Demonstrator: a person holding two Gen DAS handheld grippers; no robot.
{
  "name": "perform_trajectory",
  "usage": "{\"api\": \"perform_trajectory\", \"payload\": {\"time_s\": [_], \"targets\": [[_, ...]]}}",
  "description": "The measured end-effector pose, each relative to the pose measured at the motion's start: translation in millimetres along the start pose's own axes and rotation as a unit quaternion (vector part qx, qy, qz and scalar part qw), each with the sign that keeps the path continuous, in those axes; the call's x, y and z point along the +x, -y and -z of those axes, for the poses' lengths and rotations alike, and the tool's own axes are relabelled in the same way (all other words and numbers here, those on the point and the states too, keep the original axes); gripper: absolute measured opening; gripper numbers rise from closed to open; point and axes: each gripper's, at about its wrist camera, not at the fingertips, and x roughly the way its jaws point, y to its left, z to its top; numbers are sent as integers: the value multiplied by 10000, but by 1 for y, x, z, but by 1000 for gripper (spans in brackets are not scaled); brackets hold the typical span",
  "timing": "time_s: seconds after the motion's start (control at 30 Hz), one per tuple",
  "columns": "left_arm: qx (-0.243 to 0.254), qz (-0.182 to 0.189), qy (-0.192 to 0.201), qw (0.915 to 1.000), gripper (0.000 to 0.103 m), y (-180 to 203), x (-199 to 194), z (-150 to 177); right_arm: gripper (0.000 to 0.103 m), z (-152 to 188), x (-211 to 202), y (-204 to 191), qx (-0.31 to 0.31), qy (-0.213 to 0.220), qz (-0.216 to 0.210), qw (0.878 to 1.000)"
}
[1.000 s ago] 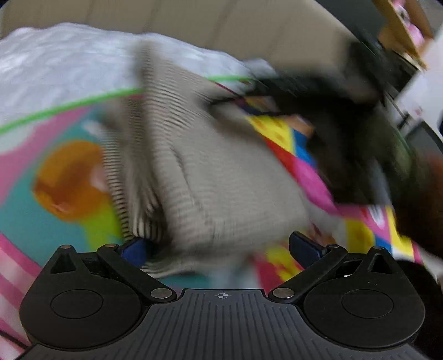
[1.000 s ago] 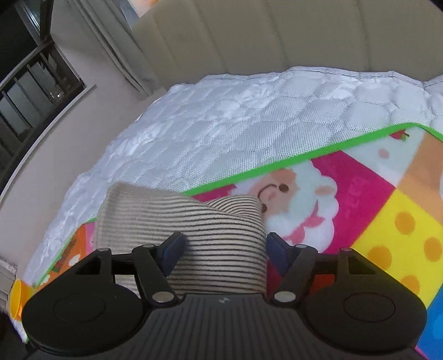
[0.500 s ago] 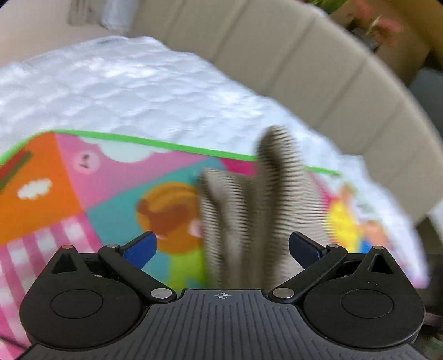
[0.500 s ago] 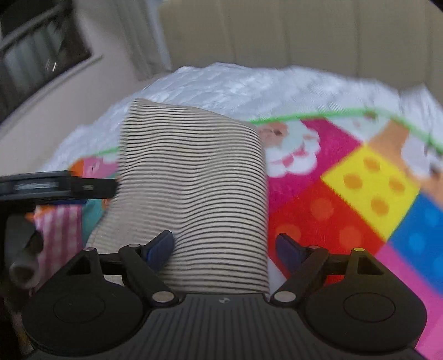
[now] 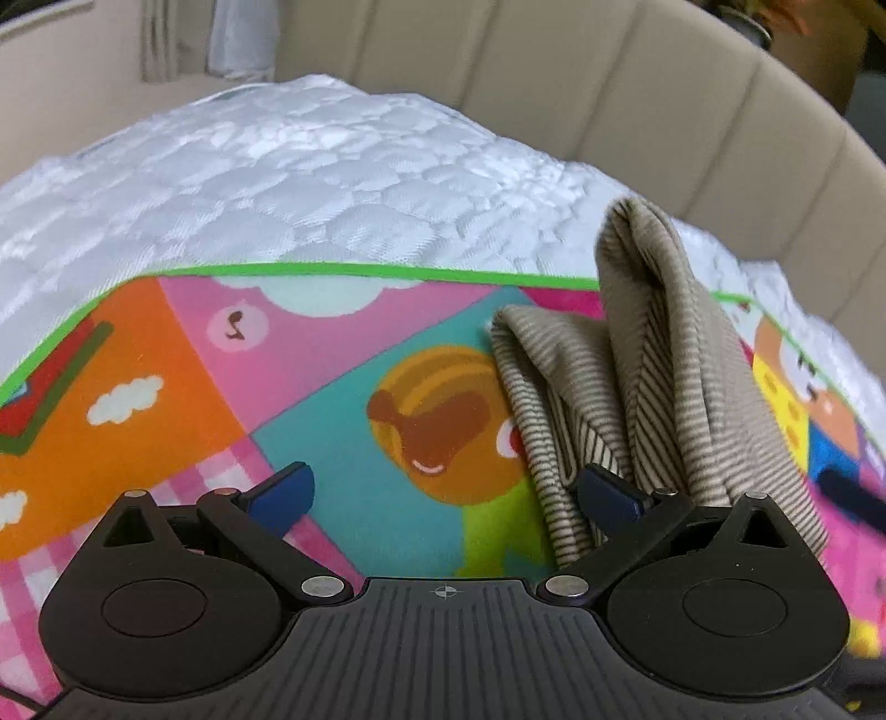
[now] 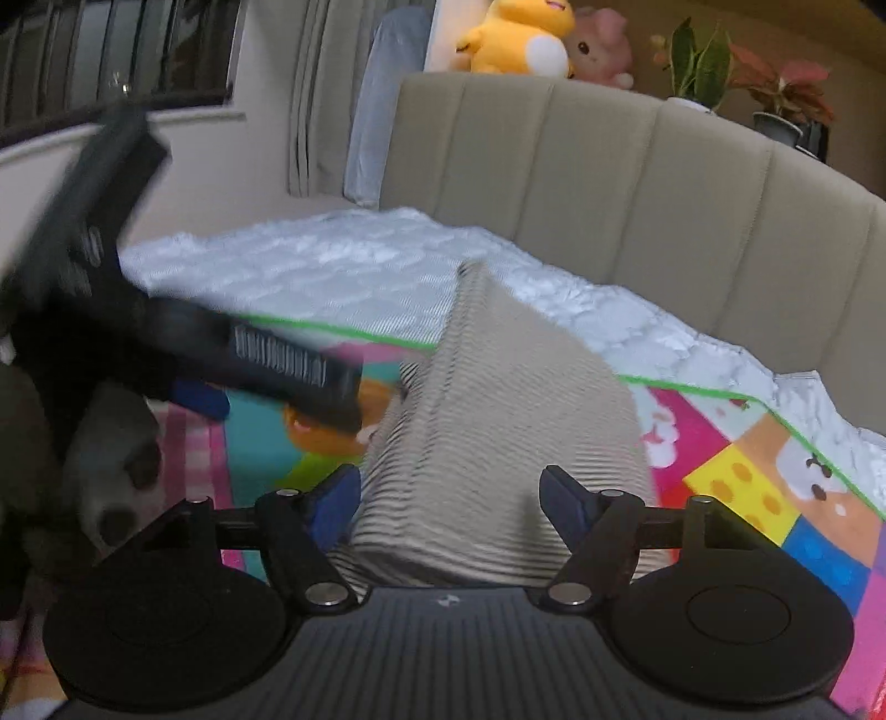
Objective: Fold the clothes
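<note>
A beige, dark-striped garment [image 6: 498, 421] is folded into a thick bundle and raised off the colourful play mat [image 6: 736, 476]. It runs back between the fingers of my right gripper [image 6: 448, 501], whose jaws are closing on it with the blue pads against its sides. In the left wrist view the same garment [image 5: 681, 387] stands in a peak at the right, passing behind the right finger. My left gripper [image 5: 443, 493] is open with only mat between its pads. Blurred at the left of the right wrist view is one of its blue fingertips [image 6: 199, 399].
The mat [image 5: 166, 376], edged in green, lies on a white quilted mattress [image 5: 310, 183]. A beige padded headboard [image 6: 637, 205] curves behind it. Plush toys [image 6: 520, 39] and potted plants [image 6: 775, 94] sit on the ledge above. A blurred hand [image 6: 111, 471] holds the left tool.
The garment was between my left gripper's open jaws and now lies to the right of them. My right gripper has swung round with the bundle still between its fingers.
</note>
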Motion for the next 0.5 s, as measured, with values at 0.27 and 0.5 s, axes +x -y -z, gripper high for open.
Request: {"api": "perform_trajectory", "payload": {"time_s": [0.27, 0.5], "targets": [[-1535, 984, -69, 9832, 90, -46, -8, -7, 55, 6, -3, -12, -639, 165, 712, 9953], [-1856, 1885, -506, 9630, 77, -38, 7, 0, 38, 13, 11, -8, -1283, 217, 644, 9894]]}}
